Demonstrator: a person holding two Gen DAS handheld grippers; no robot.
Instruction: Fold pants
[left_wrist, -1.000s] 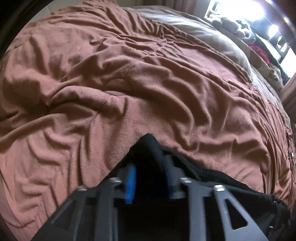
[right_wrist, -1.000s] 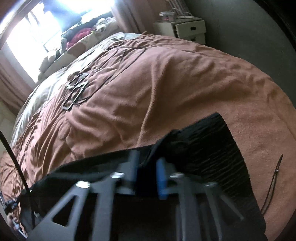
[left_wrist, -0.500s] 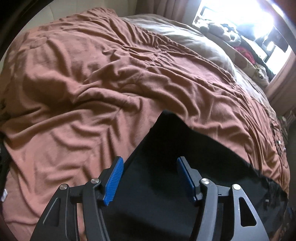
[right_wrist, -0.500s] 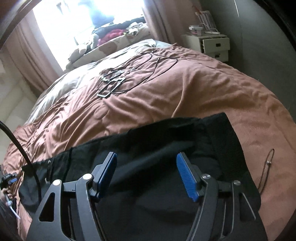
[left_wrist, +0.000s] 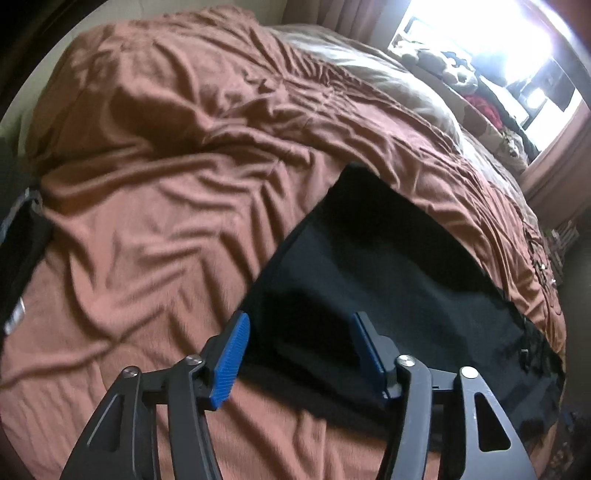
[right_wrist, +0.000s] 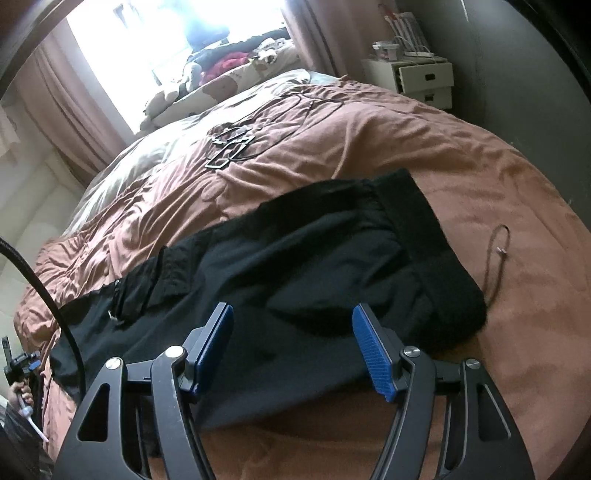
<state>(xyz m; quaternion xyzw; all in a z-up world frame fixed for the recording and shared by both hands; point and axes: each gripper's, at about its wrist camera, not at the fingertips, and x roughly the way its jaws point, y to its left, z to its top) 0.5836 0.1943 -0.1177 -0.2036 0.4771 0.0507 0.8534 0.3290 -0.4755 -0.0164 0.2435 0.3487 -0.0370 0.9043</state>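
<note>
No readable writing. Your black pants (right_wrist: 295, 266) lie flat, matte and smooth, on the wrinkled brown fleece blanket (left_wrist: 155, 206); ribbed waistband (right_wrist: 436, 251) at right. Your left gripper (left_wrist: 299, 354) is closing but grips nothing. Your right gripper (right_wrist: 291, 343) stands wide, empty, above the pants.

A rumpled brown blanket (right_wrist: 424, 147) covers the bed; cables (right_wrist: 236, 147) lie on its far part, a white drawer unit (right_wrist: 424, 79) far right.
</note>
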